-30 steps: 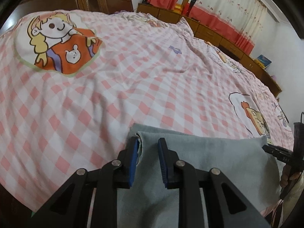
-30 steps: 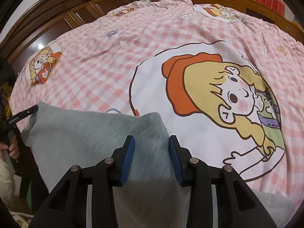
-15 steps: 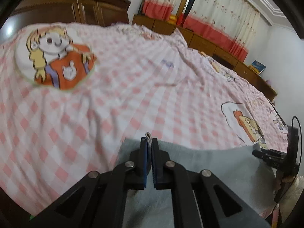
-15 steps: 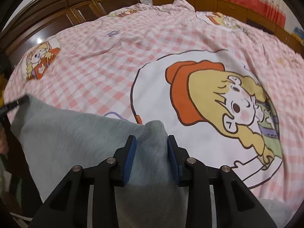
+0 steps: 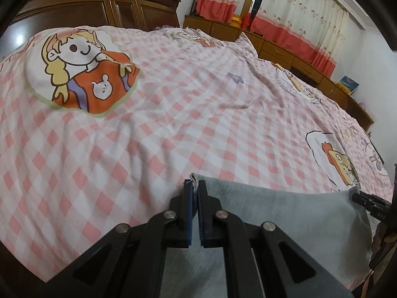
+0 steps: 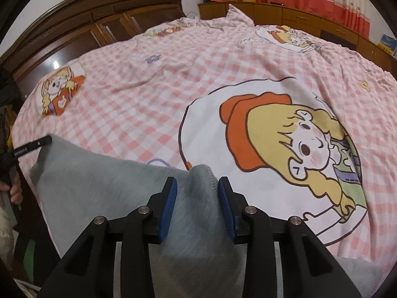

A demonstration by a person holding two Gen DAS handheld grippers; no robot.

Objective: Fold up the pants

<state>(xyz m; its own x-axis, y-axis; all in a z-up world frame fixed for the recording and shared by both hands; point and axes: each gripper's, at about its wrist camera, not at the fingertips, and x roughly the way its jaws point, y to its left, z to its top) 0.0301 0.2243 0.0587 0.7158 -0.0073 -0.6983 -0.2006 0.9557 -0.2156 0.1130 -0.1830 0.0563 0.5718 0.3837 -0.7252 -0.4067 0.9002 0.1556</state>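
Observation:
The grey pants (image 5: 285,213) lie at the near edge of the bed, their top edge stretched between both grippers. In the left wrist view my left gripper (image 5: 194,186) is shut on the pants' left corner, with a bit of white drawstring poking out above the pads. The right gripper's tip (image 5: 369,200) shows at the far right, at the other corner. In the right wrist view my right gripper (image 6: 197,186) is shut on a thick bunch of the grey pants (image 6: 104,188), pads pressing both sides. The left gripper (image 6: 32,146) holds the far left corner.
A pink checked bed cover (image 5: 198,114) with cartoon girl prints (image 6: 292,149) spreads ahead. A dark wooden wardrobe (image 5: 99,7) stands behind the bed. Low wooden cabinets (image 5: 285,49) run under the red and cream curtains. A person's hand (image 6: 15,191) is at the left edge.
Both grippers went from open around the pants' edge to shut on it. The left one closed fully on the corner. The edge now looks raised and stretched between them.

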